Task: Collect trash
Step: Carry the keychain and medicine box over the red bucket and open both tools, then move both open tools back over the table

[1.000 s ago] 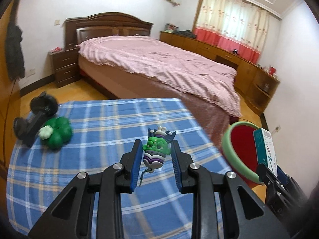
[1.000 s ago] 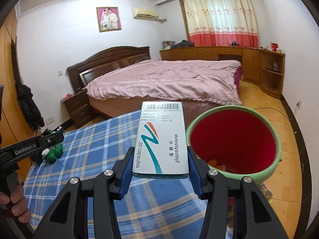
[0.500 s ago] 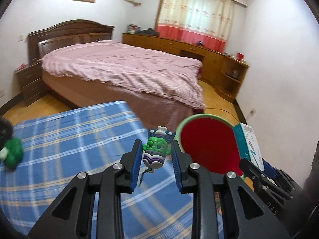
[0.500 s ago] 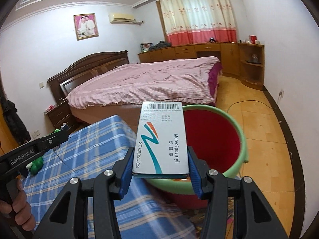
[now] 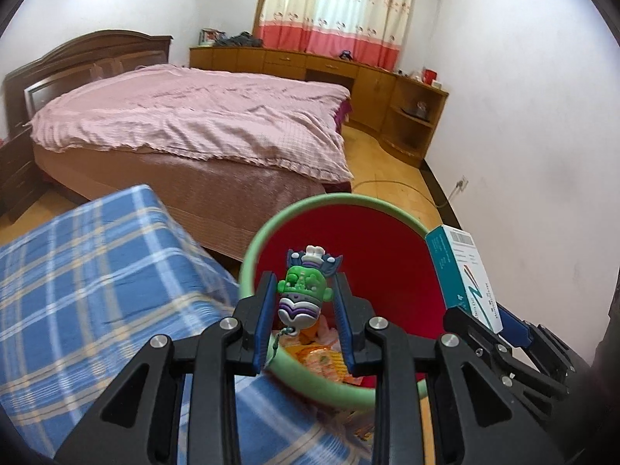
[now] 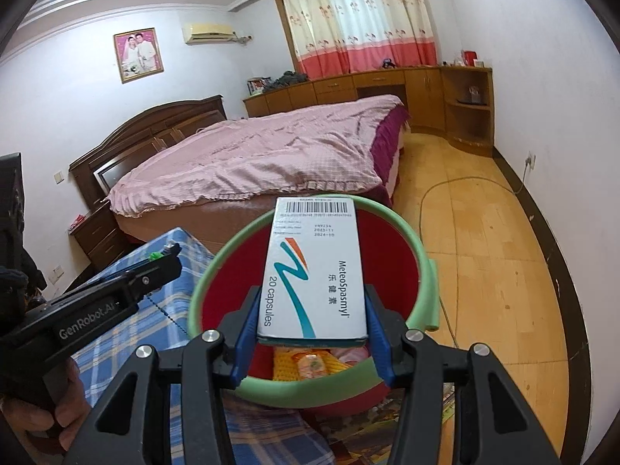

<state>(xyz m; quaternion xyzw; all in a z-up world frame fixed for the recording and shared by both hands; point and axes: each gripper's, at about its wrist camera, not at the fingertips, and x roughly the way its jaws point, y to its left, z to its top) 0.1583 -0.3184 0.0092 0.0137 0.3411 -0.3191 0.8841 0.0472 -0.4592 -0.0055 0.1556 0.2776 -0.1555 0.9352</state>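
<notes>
The left tongs (image 5: 303, 306) are closed on a small green toy (image 5: 302, 295), blue pads pressing its sides. The right tongs (image 6: 312, 317) clamp a flat box (image 6: 314, 273) between both pads. Bare fingers (image 6: 58, 412) wrap the left handle, low and level beside the right.

A glossy rubbery figurine (image 5: 304, 297) sits between the left gripper (image 5: 303, 319)'s matt black plastic arms, blue pads (image 5: 262, 312) and bright metal screws. The right gripper (image 6: 311, 335) clamps a smooth printed cardboard medicine box (image 6: 314, 271). The red plastic bin (image 6: 399, 267) wears a soft green foam rim. Woven plaid cloth (image 5: 89, 271) covers the table; the bed (image 5: 186, 124) shows crinkled pink fabric and polished wood.
</notes>
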